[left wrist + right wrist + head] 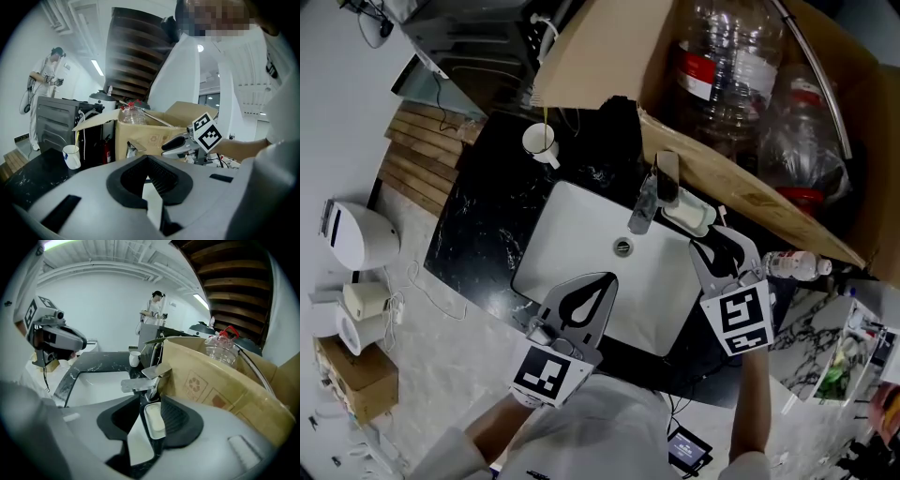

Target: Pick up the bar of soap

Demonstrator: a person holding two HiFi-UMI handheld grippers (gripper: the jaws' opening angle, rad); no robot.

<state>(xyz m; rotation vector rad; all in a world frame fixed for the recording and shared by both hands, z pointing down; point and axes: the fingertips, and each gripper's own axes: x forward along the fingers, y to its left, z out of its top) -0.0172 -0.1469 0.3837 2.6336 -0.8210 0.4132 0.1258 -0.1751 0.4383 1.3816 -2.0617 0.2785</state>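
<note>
**R gripper** (149, 401): jaws spread wide, nothing pinched. Its own view looks straight down the gap. A pale soap bar (153, 420) lies flat in a white soap dish (146, 425), framed betw. the two black pads, w/ no pad seen pressing on it. The faucet (140, 383) stands just behind the dish.

- Head view adds: R tips are just beside the dish's near end, at the back-right corner of the white sink (572, 244). Whether the tips touch the dish, cannot tell.

**L gripper** (602, 278): over the sink's front rim, well apart from the soap bar. In its own view the pad tips meet at the top, w/ only a thin wedge of gap under them and nothing in it. Pressed together, empty.

**View differences:**
- Soap bar + dish show in the head and R gripper views only.
- L gripper view gives the R gripper side-on, w/ its marker cube (207, 132).
- R gripper view gives the L gripper at far left, above the sink edge.
- Head view alone shows the spread of the black marble counter (497, 216) and a small water bottle (792, 265) lying right of the R gripper.

**Surroundings:**
- White cup (541, 142): on the counter behind the sink, left of the faucet. Shows in all three views.
- Cardboard box (600, 56): open, directly behind faucet + dish, holding big clear plastic bottles (722, 66).
- Person (152, 310): standing in the bkgd, seen in both gripper views.
</note>
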